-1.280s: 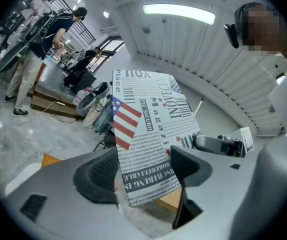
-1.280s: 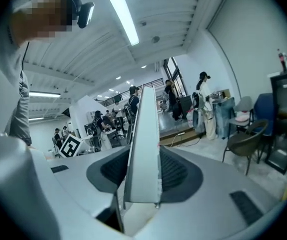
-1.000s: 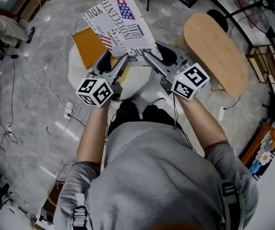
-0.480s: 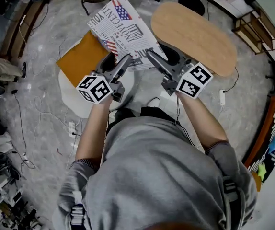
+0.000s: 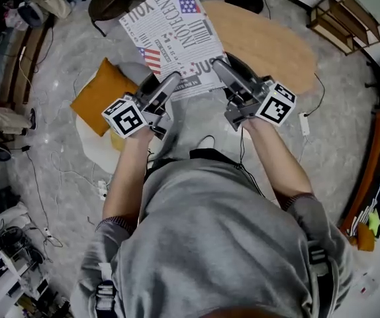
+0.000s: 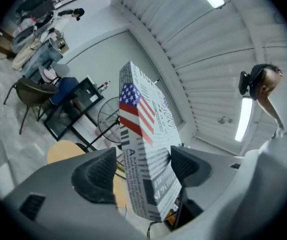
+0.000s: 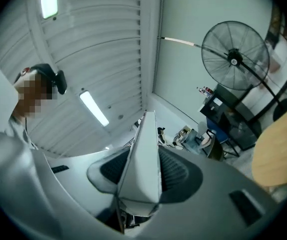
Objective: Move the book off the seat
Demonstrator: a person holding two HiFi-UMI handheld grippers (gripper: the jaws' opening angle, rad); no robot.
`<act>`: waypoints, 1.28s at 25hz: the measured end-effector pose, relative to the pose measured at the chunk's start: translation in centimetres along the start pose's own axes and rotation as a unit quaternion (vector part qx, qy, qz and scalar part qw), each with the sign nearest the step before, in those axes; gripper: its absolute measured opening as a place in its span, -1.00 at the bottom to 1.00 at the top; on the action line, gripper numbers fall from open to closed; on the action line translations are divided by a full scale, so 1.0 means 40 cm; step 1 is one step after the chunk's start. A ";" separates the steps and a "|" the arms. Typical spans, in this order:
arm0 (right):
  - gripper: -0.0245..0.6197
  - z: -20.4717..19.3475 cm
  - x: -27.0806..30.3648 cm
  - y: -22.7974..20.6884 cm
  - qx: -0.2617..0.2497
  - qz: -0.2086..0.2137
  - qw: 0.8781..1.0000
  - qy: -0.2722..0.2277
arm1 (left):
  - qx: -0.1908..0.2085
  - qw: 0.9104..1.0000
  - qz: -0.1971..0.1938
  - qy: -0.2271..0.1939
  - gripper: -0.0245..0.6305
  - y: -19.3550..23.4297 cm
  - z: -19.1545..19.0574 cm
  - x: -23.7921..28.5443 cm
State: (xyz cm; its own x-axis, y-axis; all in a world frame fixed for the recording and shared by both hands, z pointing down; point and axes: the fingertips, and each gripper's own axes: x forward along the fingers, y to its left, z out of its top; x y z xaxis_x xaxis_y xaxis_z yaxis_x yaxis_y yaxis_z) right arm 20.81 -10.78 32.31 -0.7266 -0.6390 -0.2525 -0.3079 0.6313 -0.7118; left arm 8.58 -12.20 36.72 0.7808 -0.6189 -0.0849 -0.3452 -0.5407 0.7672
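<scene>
The book (image 5: 173, 35) has a newspaper-print cover with a US flag and is held up in the air, tilted away from me. My left gripper (image 5: 167, 85) is shut on its near left corner and my right gripper (image 5: 222, 68) on its near right edge. In the left gripper view the book (image 6: 143, 134) stands between the two dark pads. Edge-on in the right gripper view, the book (image 7: 144, 159) is pinched tight between the pads. The white seat (image 5: 97, 148) with its orange cushion (image 5: 100, 95) lies below and to the left, with the book no longer over it.
An oval wooden table (image 5: 269, 42) stands just beyond the book on the right. A dark chair (image 5: 110, 2) is at the back left and a wooden shelf (image 5: 349, 22) at the back right. Cables trail over the marble floor (image 5: 51, 177). A standing fan (image 7: 236, 56) is in the right gripper view.
Both grippers have carried the book off the seat and to the right. The seat and cushion have slid left in the view; the wooden table now lies right behind the book.
</scene>
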 end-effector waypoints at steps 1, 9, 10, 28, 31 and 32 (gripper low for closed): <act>-0.37 0.010 -0.016 -0.012 0.017 0.000 1.000 -0.009 | -0.004 1.000 -0.011 0.007 0.13 -0.009 -0.009 0.018; -0.34 0.041 -0.165 -0.131 0.064 -0.024 0.997 -0.034 | -0.020 0.996 -0.052 0.066 -0.17 -0.027 -0.082 0.147; -0.34 0.048 -0.177 -0.147 0.063 -0.030 0.997 -0.033 | -0.016 0.995 -0.057 0.077 -0.18 -0.023 -0.087 0.171; -0.32 0.199 -0.240 -0.547 0.105 -0.181 0.976 -0.054 | -0.053 0.966 -0.117 0.223 -0.19 0.211 -0.157 0.638; -0.32 0.240 -0.219 -0.616 0.099 -0.203 0.973 -0.057 | -0.061 0.960 -0.121 0.244 -0.18 0.264 -0.146 0.717; -0.32 0.247 -0.215 -0.630 0.097 -0.208 0.971 -0.058 | -0.064 0.959 -0.121 0.249 -0.18 0.277 -0.147 0.731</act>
State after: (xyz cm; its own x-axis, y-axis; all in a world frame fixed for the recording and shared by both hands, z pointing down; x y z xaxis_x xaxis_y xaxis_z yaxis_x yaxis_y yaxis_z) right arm 40.87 -25.53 45.95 -0.4861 -0.8737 0.0203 -0.4305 0.2192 -0.8756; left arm 30.65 -32.95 46.48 0.9929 -0.1177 0.0198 -0.0807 -0.5402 0.8377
